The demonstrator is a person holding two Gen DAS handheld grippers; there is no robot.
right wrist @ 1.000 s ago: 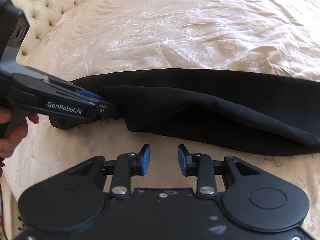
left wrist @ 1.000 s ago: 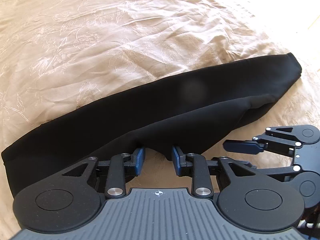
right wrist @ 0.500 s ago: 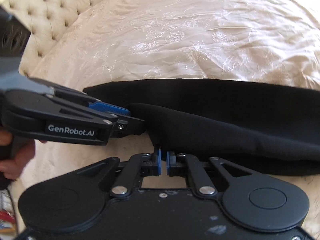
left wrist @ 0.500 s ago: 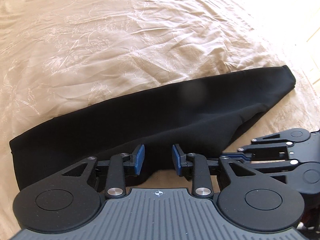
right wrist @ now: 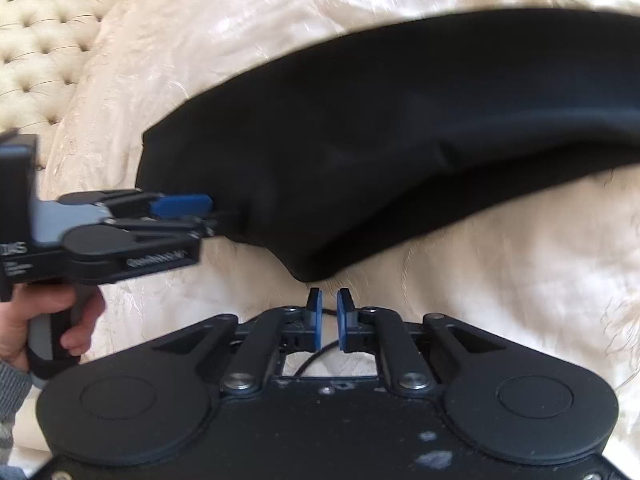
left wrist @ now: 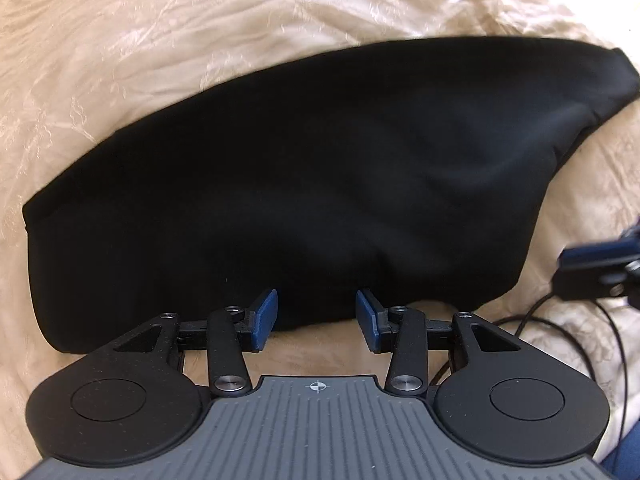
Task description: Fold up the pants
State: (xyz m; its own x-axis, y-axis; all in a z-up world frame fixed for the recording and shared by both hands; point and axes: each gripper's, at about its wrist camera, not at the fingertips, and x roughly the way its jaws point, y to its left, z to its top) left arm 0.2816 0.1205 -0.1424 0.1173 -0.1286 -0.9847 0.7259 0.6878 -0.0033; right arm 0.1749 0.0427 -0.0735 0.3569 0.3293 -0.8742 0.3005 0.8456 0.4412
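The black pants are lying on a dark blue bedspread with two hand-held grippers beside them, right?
Not quite: the bedspread is cream with a faint embroidered pattern, not dark blue, as the left wrist view shows. The rest holds: the black pants lie on it, and the left gripper and right gripper are at the near edge of the pants.

Left gripper (left wrist: 316,316): my black linkage, blue pads, silver pivot screws, ribbed grey housing with crosshair mark.
Right gripper (right wrist: 329,318): my black body, blue pads, scuffed paint.
Cable (left wrist: 600,320): thin, black.
Sleeve (right wrist: 10,388): grey ribbed knit cuff.
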